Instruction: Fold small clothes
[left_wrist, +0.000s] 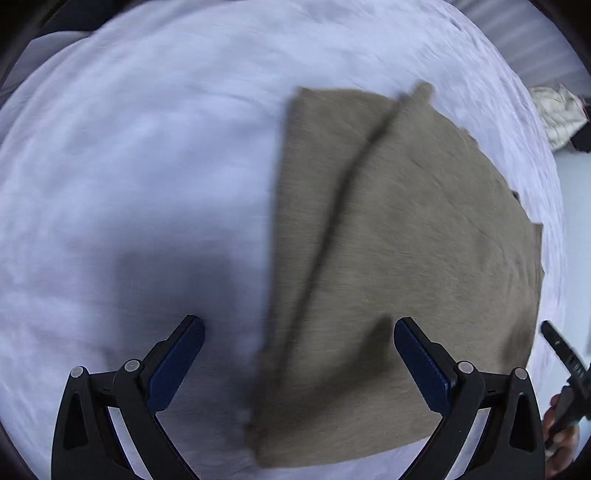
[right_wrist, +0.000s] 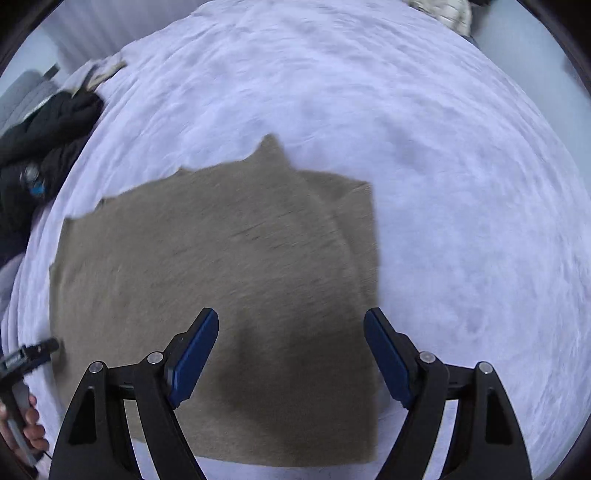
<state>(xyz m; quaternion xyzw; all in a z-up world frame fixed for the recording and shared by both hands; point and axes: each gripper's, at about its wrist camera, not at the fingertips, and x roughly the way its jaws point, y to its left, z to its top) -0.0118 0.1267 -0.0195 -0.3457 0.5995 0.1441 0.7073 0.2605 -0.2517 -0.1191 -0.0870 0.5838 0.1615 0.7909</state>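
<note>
Left wrist view: tan cloth (left_wrist: 399, 240), centre right on bed (left_wrist: 129, 166), judged soft, light; lower-left corner advised. Both tongs (left_wrist: 299, 354) (right_wrist: 291, 350) spread, empty.

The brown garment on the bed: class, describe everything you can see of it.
The brown garment is a plain taupe, soft-looking knit, blurred here. It lies flat on the white bedcover, partly folded: one layer overlaps another along a diagonal edge, and a small point sticks out at the far side. Nothing grips it.
</note>
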